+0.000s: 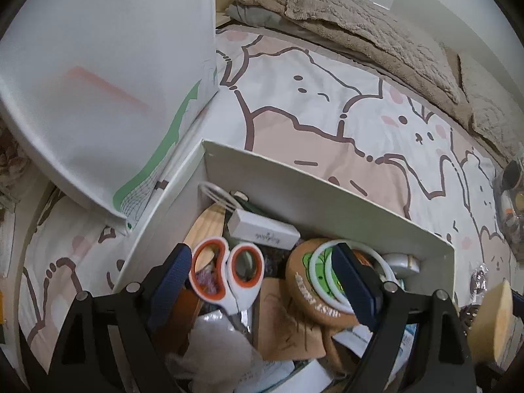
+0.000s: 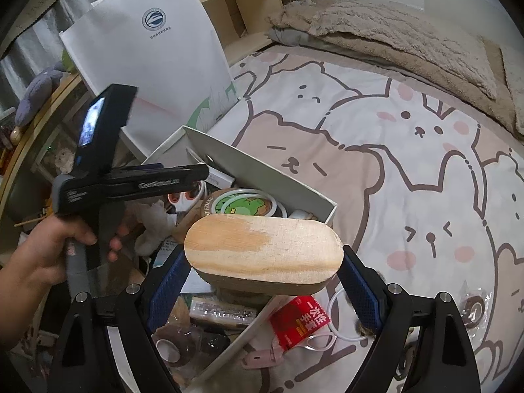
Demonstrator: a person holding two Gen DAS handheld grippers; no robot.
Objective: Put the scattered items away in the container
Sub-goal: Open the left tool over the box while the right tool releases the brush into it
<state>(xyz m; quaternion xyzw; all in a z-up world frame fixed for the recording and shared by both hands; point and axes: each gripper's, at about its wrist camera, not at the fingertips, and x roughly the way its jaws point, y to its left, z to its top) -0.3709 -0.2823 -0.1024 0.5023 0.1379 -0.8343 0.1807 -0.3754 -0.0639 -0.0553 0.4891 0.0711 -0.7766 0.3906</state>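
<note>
A white box (image 1: 327, 193) on the bed holds several items: orange-handled scissors (image 1: 229, 271), a round cork coaster with a green frog (image 1: 314, 281), a small white case (image 1: 262, 231). My left gripper (image 1: 262, 278) hovers open and empty over the box. My right gripper (image 2: 262, 271) is shut on an oval wooden block (image 2: 262, 252), held above the box's near corner (image 2: 330, 209); the block also shows in the left wrist view (image 1: 491, 324). A red packet (image 2: 299, 324), a white ring cord (image 2: 337, 327) and a pink clip (image 2: 262, 357) lie on the sheet beside the box.
A white paper bag (image 2: 154, 59) stands behind the box, close to its far side (image 1: 98, 98). A beige blanket (image 2: 393, 32) lies at the head of the bed. A wrapped tape roll (image 2: 471, 308) lies on the cartoon sheet (image 2: 393, 163) at right.
</note>
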